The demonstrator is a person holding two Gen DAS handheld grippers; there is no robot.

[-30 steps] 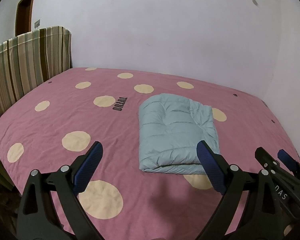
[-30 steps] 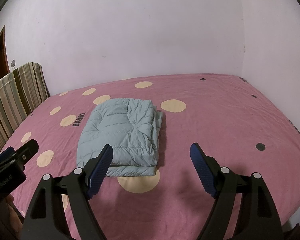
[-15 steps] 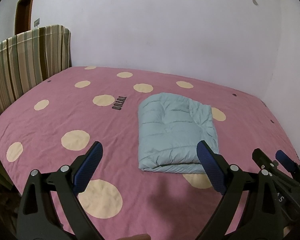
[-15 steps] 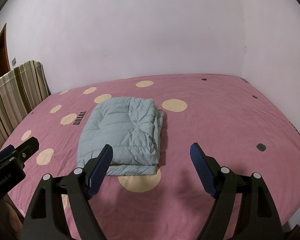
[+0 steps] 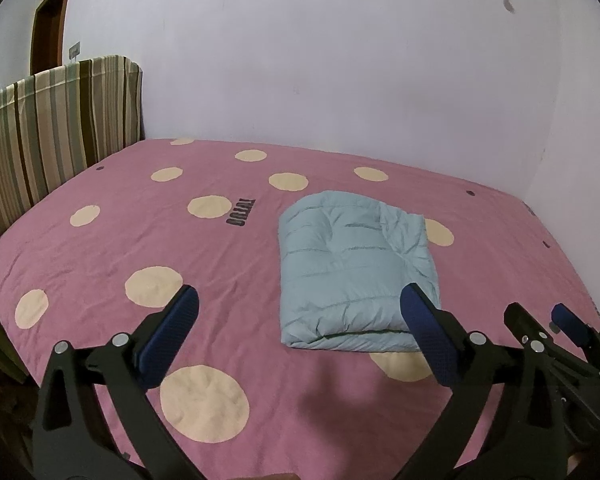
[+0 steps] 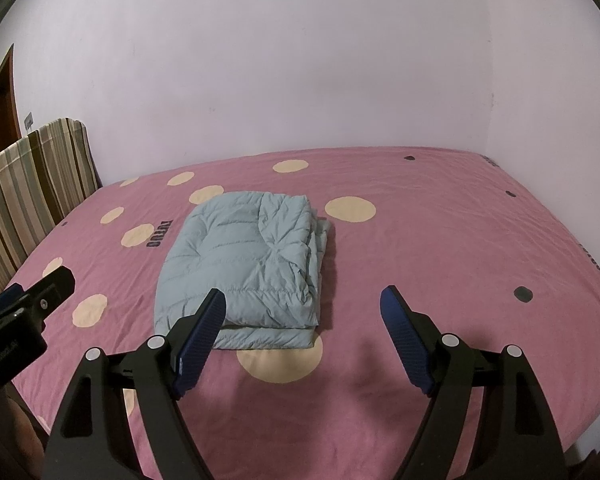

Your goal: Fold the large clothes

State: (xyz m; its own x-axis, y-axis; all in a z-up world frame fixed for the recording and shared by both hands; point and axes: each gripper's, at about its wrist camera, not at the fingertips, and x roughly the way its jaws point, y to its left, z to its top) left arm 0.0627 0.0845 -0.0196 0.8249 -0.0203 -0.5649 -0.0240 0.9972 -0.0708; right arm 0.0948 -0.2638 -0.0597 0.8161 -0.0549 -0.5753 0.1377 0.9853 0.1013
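A pale blue quilted jacket (image 5: 352,268) (image 6: 246,264) lies folded into a thick rectangle on the pink bed cover (image 5: 240,272) (image 6: 440,240) with cream dots. My left gripper (image 5: 298,300) hovers above the near part of the bed, short of the jacket's near edge; its jaws are opening and nothing is between them. My right gripper (image 6: 302,300) hangs open and empty just before the jacket's near right corner. The right gripper's fingers (image 5: 572,324) show at the lower right of the left wrist view; the left gripper's body (image 6: 24,312) shows at the left of the right wrist view.
A striped headboard (image 5: 48,140) (image 6: 28,192) stands along the bed's left side, with a brown door (image 5: 48,28) behind it. White walls close the far side and the right. The bed's near edge runs just below the grippers.
The left gripper's fingers stand slightly wider apart than before. The jacket and the right gripper have not moved.
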